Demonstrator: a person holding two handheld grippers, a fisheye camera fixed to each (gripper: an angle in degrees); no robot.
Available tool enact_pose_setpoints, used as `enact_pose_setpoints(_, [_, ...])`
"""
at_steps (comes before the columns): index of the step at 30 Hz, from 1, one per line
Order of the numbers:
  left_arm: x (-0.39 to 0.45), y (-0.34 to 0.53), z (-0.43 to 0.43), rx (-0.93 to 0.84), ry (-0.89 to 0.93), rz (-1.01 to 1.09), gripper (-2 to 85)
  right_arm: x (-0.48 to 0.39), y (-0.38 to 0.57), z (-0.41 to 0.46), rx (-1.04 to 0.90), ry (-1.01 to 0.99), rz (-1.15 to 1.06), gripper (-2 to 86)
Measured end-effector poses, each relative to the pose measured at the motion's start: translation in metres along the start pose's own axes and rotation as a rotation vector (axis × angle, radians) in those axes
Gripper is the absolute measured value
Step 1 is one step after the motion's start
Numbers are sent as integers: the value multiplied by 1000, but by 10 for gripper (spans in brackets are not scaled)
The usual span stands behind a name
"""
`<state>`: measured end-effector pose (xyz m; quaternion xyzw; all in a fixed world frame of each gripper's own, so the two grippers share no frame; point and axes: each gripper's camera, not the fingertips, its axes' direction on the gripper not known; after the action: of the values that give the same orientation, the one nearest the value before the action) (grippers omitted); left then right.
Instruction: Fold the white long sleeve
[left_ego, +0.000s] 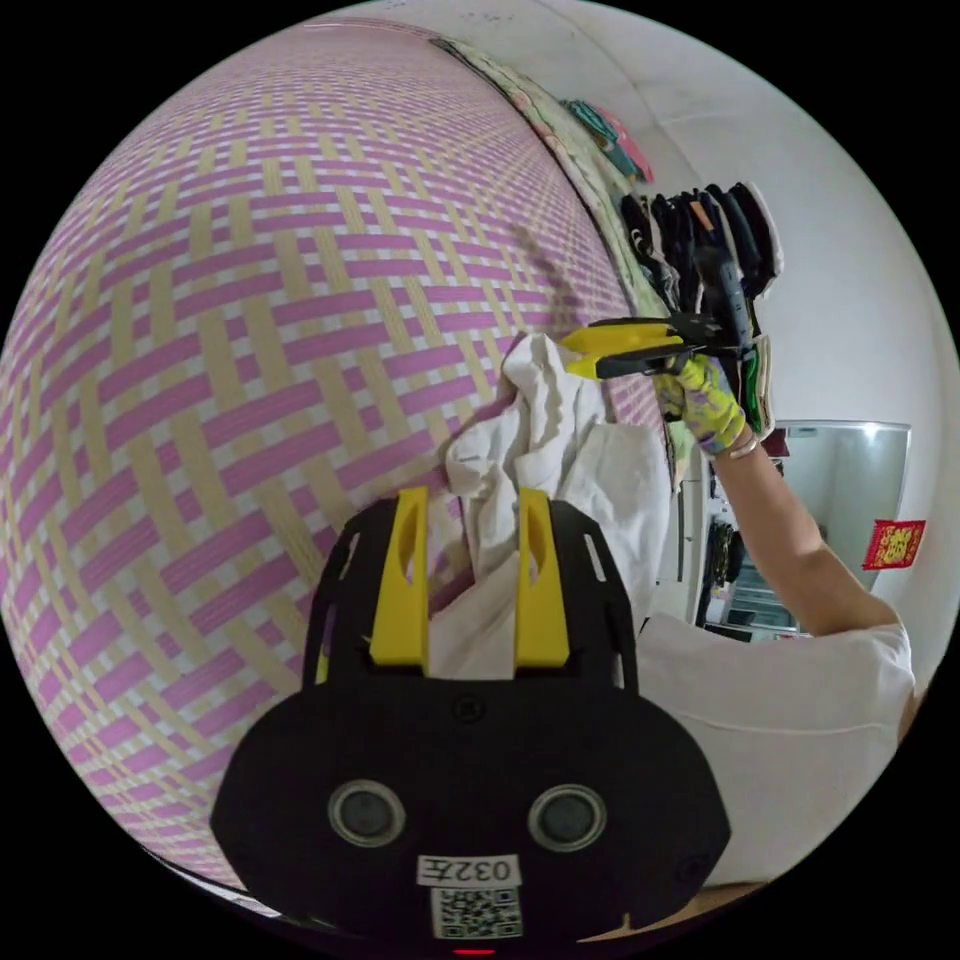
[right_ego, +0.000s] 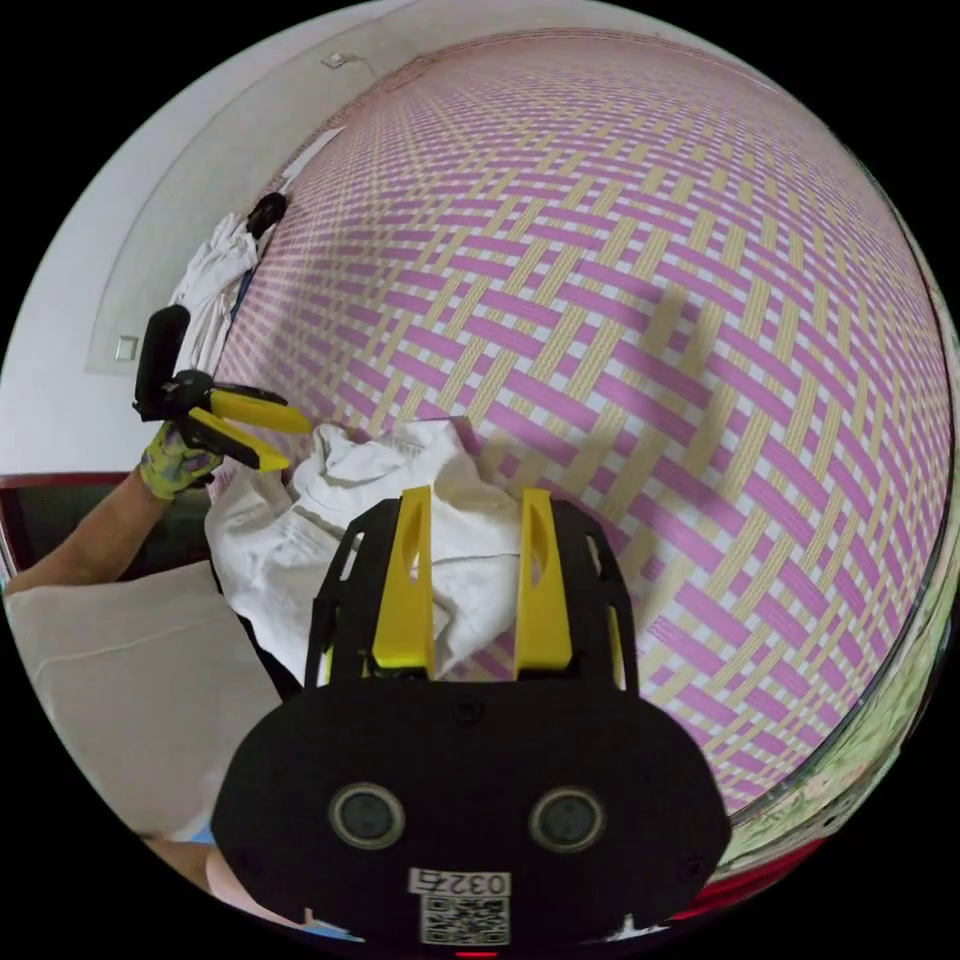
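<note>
**Both grippers open over a crumpled white garment**

The left gripper (left_ego: 470, 520) stands with its yellow jaws parted and nothing clamped between them; the white long sleeve (left_ego: 560, 470) lies bunched just beyond the tips. The right gripper (right_ego: 475, 520) is likewise spread, its jaws hovering above the same cloth without pressing on it. In the left gripper view the right gripper (left_ego: 580, 355) appears side-on near the top of the heap, jaws slightly apart, held by a hand in a patterned glove (left_ego: 705, 400).

The garment is soft, heavily creased cotton-like fabric, heaped in rounded folds at the near edge of the surface, beside the person's white top (left_ego: 790, 720).

It rests on a woven mat (left_ego: 250, 330) of interlaced pink and straw-coloured strips, flat and taut. A second pile of pale cloth (right_ego: 215, 275) sits at the mat's far edge. Dark clothes (left_ego: 700, 240) hang against a plain white wall (left_ego: 830, 250).
</note>
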<state>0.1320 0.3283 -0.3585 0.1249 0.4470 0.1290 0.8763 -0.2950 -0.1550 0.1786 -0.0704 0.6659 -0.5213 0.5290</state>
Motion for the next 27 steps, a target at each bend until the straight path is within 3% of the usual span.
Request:
enact_pose_setpoints(4, [26,-4,22,-11,-35,23,93,-20,21,-3,-37,41,-52,74])
enact_pose_setpoints(6, [43,2,33,-33,-159,44,67,-32,39,-7,-57,70,-61,26])
enact_pose_setpoints(10, [52,20,37,-50,-155,90,39,-58,79,-46,51,105,-51,0])
enact_pose_setpoints(13, [62,58,5,91,-109,127,39,-91,130,-104,201,127,-65,-5])
enact_pose_setpoints(18, [112,160,-125,557,-191,218,40,-172,257,-235,585,281,-73,-7])
enact_pose_setpoints(22, [168,230,-198,819,-166,383,40,-231,344,-316,864,350,-118,-7])
enact_pose_setpoints(27, [285,312,-226,1024,-531,591,38,-325,431,-382,1106,644,-170,-7])
